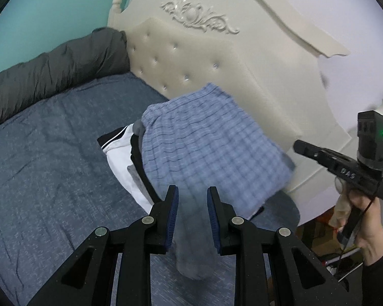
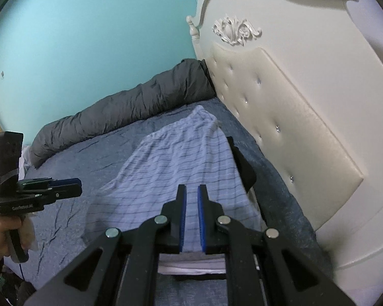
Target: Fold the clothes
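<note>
1. The bed is covered with a dark blue sheet, and a cream headboard with small buttons stands at its end.
2. A grey rolled duvet lies along the turquoise wall.
3. The blue checked garment lies folded on top of a pile near the headboard, over a black and white garment.
4. The left gripper hangs above the sheet, just beside the pile; its jaws are apart and hold nothing.
5. The right gripper is over the checked garment, its jaws with only a narrow gap, and I cannot tell if they pinch the cloth.
</note>
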